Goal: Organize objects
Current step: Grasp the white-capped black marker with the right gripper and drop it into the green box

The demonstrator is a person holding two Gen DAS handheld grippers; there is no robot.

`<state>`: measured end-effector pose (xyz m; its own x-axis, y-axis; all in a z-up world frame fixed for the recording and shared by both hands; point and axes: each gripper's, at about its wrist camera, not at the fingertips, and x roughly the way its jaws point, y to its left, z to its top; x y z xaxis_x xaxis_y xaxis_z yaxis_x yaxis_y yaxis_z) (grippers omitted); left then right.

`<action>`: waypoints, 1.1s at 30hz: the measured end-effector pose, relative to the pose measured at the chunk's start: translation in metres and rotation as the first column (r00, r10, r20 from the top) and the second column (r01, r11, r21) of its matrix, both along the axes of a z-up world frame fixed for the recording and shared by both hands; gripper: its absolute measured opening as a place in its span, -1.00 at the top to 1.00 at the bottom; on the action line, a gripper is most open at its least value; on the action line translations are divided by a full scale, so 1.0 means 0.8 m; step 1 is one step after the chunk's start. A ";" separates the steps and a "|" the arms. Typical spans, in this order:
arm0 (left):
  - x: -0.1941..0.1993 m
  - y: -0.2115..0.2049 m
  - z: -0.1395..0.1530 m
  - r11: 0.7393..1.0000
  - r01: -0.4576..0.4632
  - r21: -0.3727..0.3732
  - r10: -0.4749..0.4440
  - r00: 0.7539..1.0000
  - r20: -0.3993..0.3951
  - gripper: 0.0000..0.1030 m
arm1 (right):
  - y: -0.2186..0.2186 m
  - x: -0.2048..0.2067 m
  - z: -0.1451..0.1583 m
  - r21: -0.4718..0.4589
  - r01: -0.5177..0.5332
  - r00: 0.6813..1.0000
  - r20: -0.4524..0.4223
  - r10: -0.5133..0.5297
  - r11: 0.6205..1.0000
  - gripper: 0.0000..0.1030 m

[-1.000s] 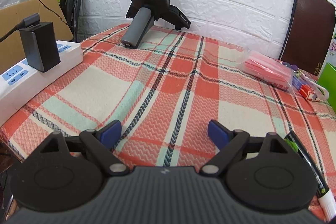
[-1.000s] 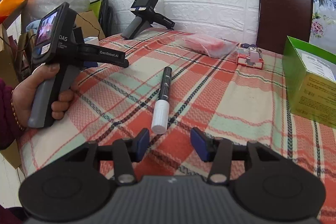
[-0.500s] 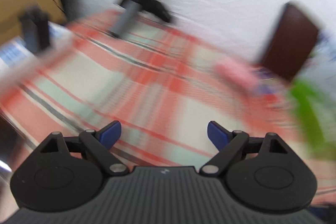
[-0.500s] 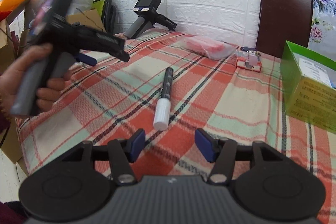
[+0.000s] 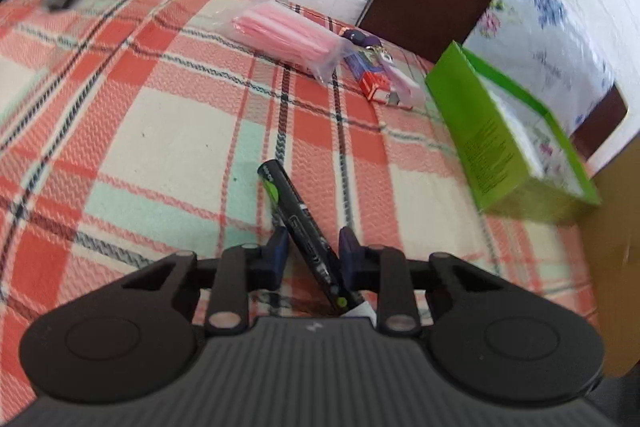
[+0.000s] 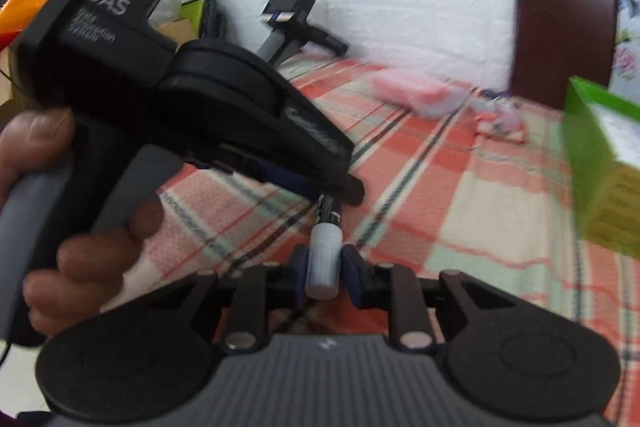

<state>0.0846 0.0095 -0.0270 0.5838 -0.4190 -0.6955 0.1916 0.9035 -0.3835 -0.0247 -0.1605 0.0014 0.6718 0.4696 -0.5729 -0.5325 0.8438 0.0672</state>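
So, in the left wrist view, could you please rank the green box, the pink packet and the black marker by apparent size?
1. green box
2. and 3. unsure: pink packet and black marker look similar, and the marker is much nearer the camera.

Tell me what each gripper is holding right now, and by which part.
Both are on the marker: the left gripper closes around its black barrel, the right gripper around its white cap. Firm contact on the barrel cannot be confirmed.

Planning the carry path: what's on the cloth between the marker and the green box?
Nothing. The left wrist view shows only bare plaid tablecloth between the marker and the green box.
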 end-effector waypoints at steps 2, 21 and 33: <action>0.005 -0.010 0.023 1.000 0.014 -0.027 -0.013 0.999 0.040 0.47 | -0.010 -0.005 0.016 0.012 0.028 0.997 0.073 -0.029 1.000 0.60; 0.048 -0.288 0.095 0.933 0.285 0.222 -0.344 0.888 0.305 0.07 | -0.236 0.088 0.047 0.093 0.556 0.786 0.266 -0.558 0.826 0.12; 0.045 -0.104 0.037 0.914 -0.034 0.404 -0.083 0.959 0.270 -0.06 | -0.167 0.036 0.004 0.097 0.397 0.907 0.108 -0.406 0.913 0.08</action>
